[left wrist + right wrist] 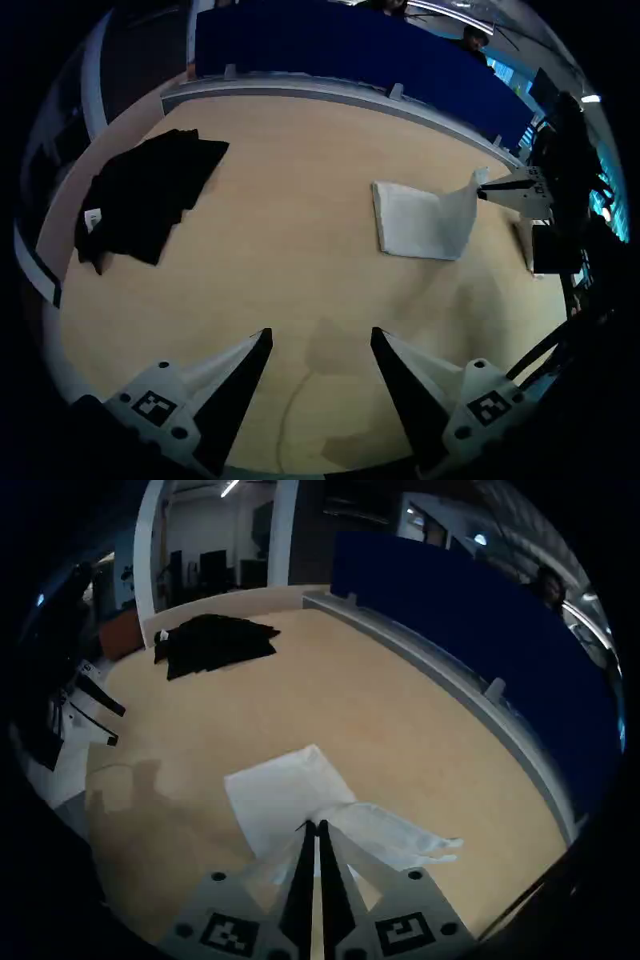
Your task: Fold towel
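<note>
While R gripper (314,826) pinches lifted towel (280,796) corner farthest from black cloth (144,196), 2 fingers clamped on it, carry corner toward black cloth, low, edges matched. L gripper (320,336) wide open, empty; pin crease w/ it.

A pale wooden tabletop (336,696) spans the centre. A dark blue partition (480,624) lines its far edge, at upper right of the right gripper view; a white column (146,560) stands upper left.
</note>
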`<state>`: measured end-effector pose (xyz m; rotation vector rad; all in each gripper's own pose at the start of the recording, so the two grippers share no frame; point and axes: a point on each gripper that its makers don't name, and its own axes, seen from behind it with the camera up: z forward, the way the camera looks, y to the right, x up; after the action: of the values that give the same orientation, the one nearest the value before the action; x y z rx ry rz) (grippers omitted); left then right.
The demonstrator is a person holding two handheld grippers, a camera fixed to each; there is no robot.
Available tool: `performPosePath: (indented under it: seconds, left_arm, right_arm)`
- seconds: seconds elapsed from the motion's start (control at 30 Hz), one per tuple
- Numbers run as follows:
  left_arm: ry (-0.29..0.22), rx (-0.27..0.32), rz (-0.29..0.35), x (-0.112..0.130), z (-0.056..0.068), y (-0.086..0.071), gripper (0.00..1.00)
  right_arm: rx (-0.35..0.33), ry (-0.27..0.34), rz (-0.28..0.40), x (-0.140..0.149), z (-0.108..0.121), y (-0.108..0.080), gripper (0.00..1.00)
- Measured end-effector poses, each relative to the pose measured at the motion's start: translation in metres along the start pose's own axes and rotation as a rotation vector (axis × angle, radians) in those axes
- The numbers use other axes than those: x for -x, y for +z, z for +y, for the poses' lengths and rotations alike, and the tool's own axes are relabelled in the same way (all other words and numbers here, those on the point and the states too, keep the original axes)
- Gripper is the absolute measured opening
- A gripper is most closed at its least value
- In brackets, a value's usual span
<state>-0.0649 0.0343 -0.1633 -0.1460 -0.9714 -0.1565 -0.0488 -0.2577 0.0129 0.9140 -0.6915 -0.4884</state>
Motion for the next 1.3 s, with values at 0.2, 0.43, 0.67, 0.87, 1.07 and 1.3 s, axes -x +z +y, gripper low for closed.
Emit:
performPosePath:
  seconds: [0.2,0.43,0.67,0.87,1.07,1.3]
  left_arm:
    - [-0.016,-0.012,0.022,0.000,-0.003,-0.007,0.91]
    - [-0.021,-0.021,0.023,0.008,-0.006,-0.010,0.91]
    - [-0.017,-0.018,0.017,0.014,-0.006,-0.009,0.91]
    - [-0.018,-0.011,0.016,0.013,-0.007,-0.010,0.91]
    - [-0.008,-0.009,0.015,0.012,-0.007,-0.010,0.91]
    - [-0.009,-0.006,0.013,0.013,-0.006,-0.008,0.91]
  right_arm:
    - [-0.065,-0.049,-0.031,-0.006,-0.028,0.033,0.04]
    - [-0.140,-0.060,-0.065,0.001,-0.065,0.072,0.04]
    - [-0.164,-0.046,-0.110,0.020,-0.081,0.093,0.04]
    - [-0.161,-0.027,-0.104,0.019,-0.079,0.093,0.04]
    - [-0.150,-0.024,-0.083,0.015,-0.076,0.088,0.16]
    - [-0.133,-0.012,-0.079,0.019,-0.073,0.076,0.60]
